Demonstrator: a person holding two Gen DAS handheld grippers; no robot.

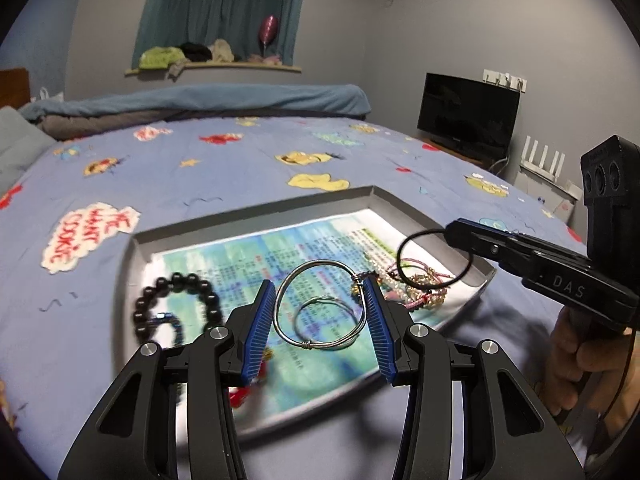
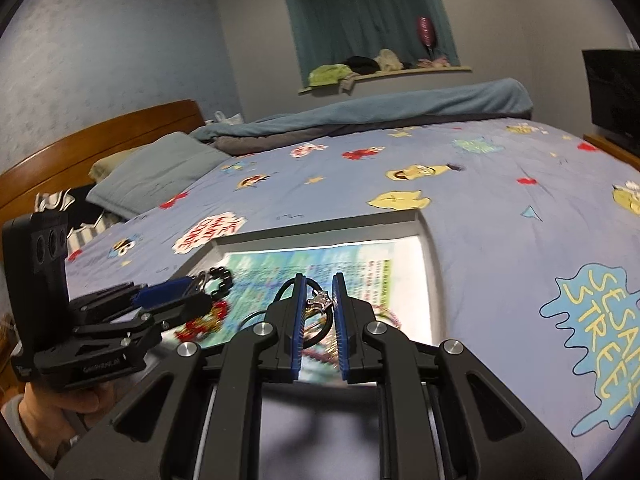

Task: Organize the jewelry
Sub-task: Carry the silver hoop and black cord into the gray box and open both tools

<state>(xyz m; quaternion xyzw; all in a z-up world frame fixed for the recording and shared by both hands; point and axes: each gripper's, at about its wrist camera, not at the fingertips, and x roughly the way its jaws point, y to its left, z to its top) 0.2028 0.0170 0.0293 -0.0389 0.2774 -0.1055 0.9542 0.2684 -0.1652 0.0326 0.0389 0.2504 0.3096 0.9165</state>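
Left wrist view, left to right across the grey tray [image 1: 256, 222] on the blue cartoon bedsheet [image 1: 224, 164]: black bead bracelet [image 1: 176, 300] on the tray's left part, over the printed paper liner [image 1: 248, 256]; a smaller dark blue bead bracelet [image 1: 170, 320] just inside its loop. Next, the left gripper [image 1: 320, 320], blue pads spread, pressing the sides of a large silver wire bangle [image 1: 316, 304] held between them, above the tray's middle; a second, smaller silver ring [image 1: 326, 320] inside the large loop, contact with the pads not discernible. Further right, a tangle of pink cords and gold-toned chain [image 1: 420, 292] on the tray's right part. Above that tangle, the right gripper [image 1: 454, 234], tips pressed together on a thin black hair band [image 1: 434, 260], the loop dangling over the tray's right edge.

Right wrist view, same order: left gripper [image 2: 188, 286] over the tray's left part, beads [image 2: 222, 278] beyond its tip, a red and gold piece [image 2: 204, 322] under it on the tray floor. Then the right gripper [image 2: 320, 296], pads nearly together, pinching the black band over the tray's middle, a small silver star charm [image 2: 319, 301] showing between the pads.
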